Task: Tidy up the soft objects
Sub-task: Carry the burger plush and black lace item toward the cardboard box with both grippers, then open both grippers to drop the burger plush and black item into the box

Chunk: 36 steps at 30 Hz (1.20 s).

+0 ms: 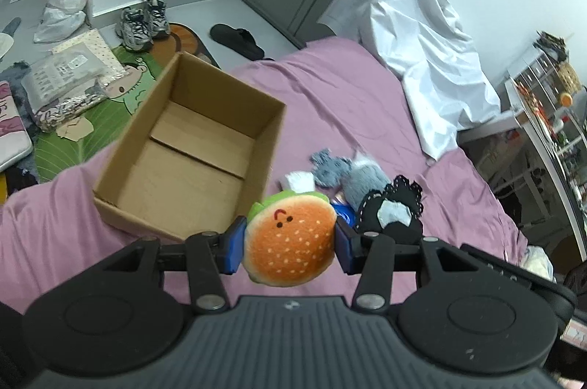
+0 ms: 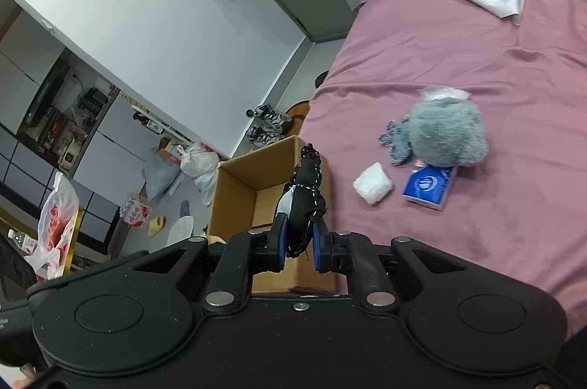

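1. A round plush hamburger [image 1: 290, 244] with an orange sesame bun, a green lettuce edge and a small stitched face is pinched between the blue pads of the left gripper [image 1: 290, 248], which squeeze it at its left and right sides. It hangs clear of the pink bedsheet [image 1: 348, 103].

2. The open, empty cardboard box [image 1: 205, 147] lies ahead and to the left of the hamburger in the left wrist view, its near corner just beyond the left pad. Its long axis runs away from the gripper, towards the foot of the bed. The drop looks to need a short carry forward and left over the near wall.

3. The right gripper [image 2: 299, 242] has its jaws pressed nearly together on a flat black fabric piece [image 2: 304, 202] with white stitching and a pale patch. The piece stands upright, its long axis pointing away from the jaws. In the right wrist view the box [image 2: 253, 176] sits directly behind the fabric, so this hand also looks close to the box; which is nearer I cannot tell.

4. Still lying on the sheet, well apart from both grippers: a fluffy grey plush [image 2: 445, 136], a small grey knitted piece [image 2: 398, 141] touching its left side, a white soft bundle [image 2: 372, 183], and a blue packet [image 2: 427, 185] partly tucked under the plush.

5. The blue packet carries a round white emblem; its lettering is too small to read. No other writing is legible.
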### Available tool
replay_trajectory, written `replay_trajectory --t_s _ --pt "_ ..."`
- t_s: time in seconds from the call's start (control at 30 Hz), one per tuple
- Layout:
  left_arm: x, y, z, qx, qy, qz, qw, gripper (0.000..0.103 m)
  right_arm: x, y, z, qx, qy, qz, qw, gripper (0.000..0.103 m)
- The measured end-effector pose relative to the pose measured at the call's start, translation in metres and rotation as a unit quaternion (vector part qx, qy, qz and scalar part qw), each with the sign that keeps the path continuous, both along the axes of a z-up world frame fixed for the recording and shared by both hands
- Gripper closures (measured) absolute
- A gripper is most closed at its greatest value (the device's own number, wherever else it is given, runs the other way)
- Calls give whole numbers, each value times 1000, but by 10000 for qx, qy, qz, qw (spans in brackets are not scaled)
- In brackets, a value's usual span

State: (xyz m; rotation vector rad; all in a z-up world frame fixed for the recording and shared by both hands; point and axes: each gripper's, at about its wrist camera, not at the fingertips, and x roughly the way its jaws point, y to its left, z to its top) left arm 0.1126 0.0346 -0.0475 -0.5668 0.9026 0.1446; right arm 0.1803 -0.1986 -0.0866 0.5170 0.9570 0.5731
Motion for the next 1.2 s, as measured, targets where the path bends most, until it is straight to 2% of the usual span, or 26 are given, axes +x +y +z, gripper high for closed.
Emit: replay_trajectory --t_s 0.6,0.83,1.2 --pt "55 87 -7 -166 193 659 9975 55 41 76 1 -271 115 606 9977 89" --pt "83 105 -19 -246 372 753 9962 55 61 103 -4 -435 268 859 9950 89" --pt "116 118 -46 -169 817 836 9930 53 82 126 -18 -570 496 1111 9909 88"
